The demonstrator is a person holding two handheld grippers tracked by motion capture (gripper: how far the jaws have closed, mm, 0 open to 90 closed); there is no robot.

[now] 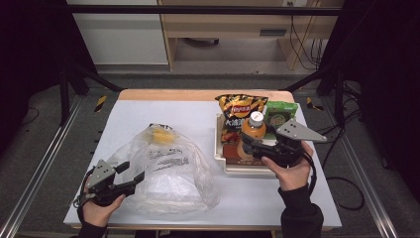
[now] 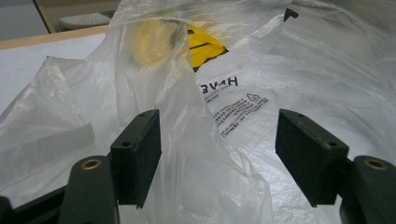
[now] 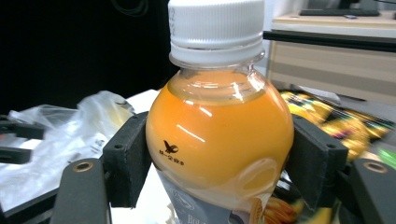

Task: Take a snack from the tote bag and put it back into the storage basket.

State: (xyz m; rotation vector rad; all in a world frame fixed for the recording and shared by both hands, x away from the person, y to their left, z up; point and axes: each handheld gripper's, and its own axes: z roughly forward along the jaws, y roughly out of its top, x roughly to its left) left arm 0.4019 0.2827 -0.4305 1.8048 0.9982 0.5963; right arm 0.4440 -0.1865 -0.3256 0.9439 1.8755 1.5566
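Over tray | bottle upright, cap up | right gripper clamps it | left gripper agape

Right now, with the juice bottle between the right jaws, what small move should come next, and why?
Probably lift the orange juice bottle straight up out of the white tray. The right gripper has both pads against it, and the left gripper waits open at the plastic bag.

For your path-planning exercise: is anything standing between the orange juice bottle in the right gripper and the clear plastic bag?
Nothing visible does. The white-capped orange juice bottle sits between the right gripper jaws over the white tray; only bare white table separates it from the clear plastic bag.
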